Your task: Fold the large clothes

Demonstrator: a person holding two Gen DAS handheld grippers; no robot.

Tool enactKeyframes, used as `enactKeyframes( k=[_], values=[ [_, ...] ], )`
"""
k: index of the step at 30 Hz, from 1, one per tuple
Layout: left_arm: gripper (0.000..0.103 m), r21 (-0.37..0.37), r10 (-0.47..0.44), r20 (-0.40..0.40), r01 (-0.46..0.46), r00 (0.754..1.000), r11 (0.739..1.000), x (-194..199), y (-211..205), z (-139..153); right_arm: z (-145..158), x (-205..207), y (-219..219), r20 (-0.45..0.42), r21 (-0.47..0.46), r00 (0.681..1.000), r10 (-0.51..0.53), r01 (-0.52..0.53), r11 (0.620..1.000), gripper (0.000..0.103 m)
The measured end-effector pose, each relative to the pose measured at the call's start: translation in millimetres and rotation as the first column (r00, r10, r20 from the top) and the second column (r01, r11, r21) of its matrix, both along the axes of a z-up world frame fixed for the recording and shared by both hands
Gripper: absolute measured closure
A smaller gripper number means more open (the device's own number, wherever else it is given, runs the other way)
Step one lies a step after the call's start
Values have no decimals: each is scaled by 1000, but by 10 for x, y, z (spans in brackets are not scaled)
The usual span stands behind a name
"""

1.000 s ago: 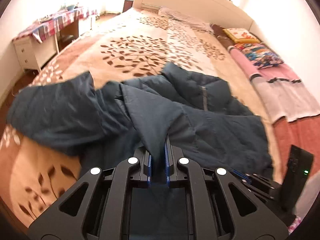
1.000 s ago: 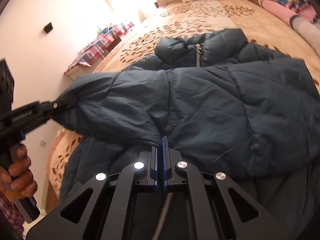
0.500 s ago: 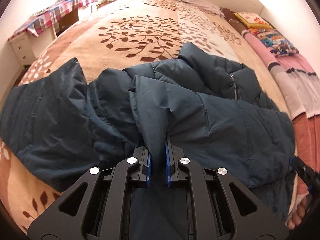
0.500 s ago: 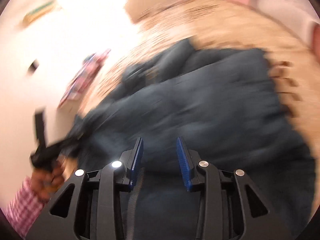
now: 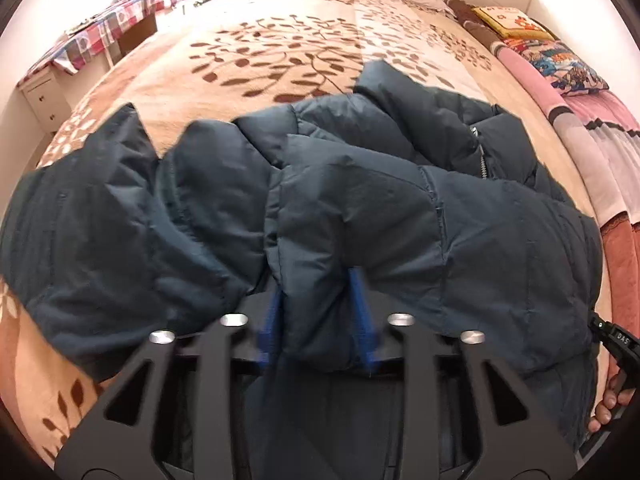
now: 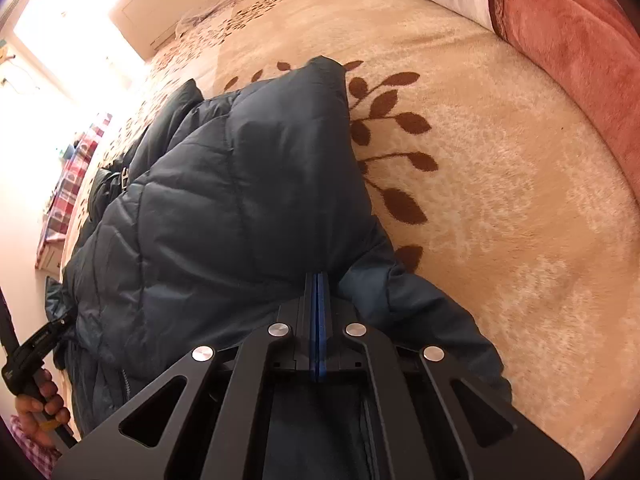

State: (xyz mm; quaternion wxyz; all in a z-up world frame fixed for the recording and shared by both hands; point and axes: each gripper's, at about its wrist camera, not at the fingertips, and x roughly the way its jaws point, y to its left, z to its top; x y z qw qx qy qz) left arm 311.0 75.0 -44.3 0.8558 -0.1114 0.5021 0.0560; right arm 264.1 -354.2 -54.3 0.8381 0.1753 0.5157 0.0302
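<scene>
A dark blue puffer jacket (image 5: 360,208) lies folded over on a beige bed cover with a brown leaf pattern (image 5: 280,52); its collar and zipper (image 5: 482,160) face the far right. My left gripper (image 5: 316,300) is open, its blue pads apart with a fold of jacket fabric lying loose between them. In the right wrist view the jacket (image 6: 224,200) fills the left half. My right gripper (image 6: 318,280) is shut, its blue pads pressed together at the jacket's edge; whether fabric is pinched is hidden. The left gripper's handle and hand (image 6: 36,360) show at the lower left.
A pink and red rolled blanket (image 5: 580,128) and patterned pillows (image 5: 516,24) line the bed's right side. A table with a checked cloth (image 5: 108,28) and a white drawer unit (image 5: 44,96) stand left of the bed. A red blanket (image 6: 568,52) lies beside the right gripper.
My left gripper's jaws have opened and released the jacket fold. My right gripper opened, swung to the jacket's right edge and has shut again.
</scene>
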Motion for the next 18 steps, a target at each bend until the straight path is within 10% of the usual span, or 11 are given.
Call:
enactKeyframes(
  k=[10,18],
  values=[
    [40,-64,51,101,-44,994,997,-797,520,479,270,-643,209,54,34,996,77,-78,996,86],
    [38,-192,249,72,-232,966,954,-1574,1312,310,279,-1141,700,61,9,973,220,-221,975,86]
  ],
)
